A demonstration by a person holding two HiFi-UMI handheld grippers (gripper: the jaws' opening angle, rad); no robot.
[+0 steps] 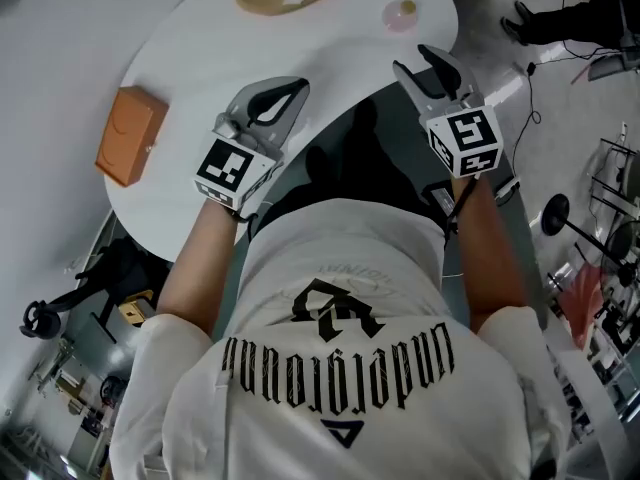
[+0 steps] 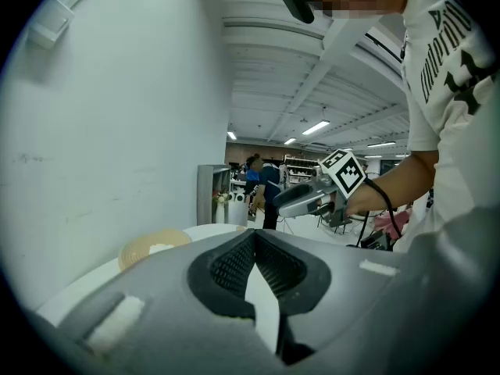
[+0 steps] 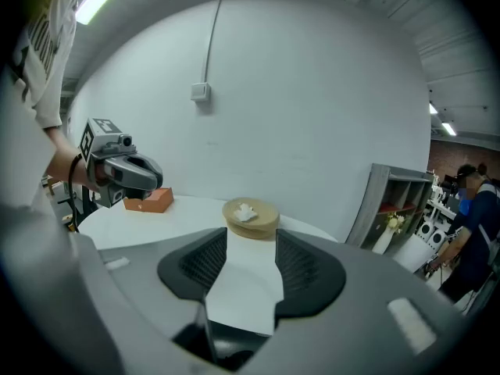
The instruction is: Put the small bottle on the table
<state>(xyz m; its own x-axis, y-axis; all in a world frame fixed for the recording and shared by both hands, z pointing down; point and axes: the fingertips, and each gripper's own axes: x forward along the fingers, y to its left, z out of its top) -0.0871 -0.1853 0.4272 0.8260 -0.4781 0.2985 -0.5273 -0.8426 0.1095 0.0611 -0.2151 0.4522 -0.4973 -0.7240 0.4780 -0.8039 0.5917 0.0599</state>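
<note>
left gripper (image 1: 299, 87) — jaws tip to tip, empty | right gripper (image 1: 415, 60) — jaws apart, empty

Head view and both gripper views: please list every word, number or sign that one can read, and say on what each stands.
"Underground" (probable reading; gothic letters, upside down in the head view): the person's white T-shirt.
Faint curved print above the T-shirt's emblem: too faint to read.
Left gripper, cube; right gripper, cube: black-and-white square patterns only, no letters.
Orange box: no print visible.
</note>
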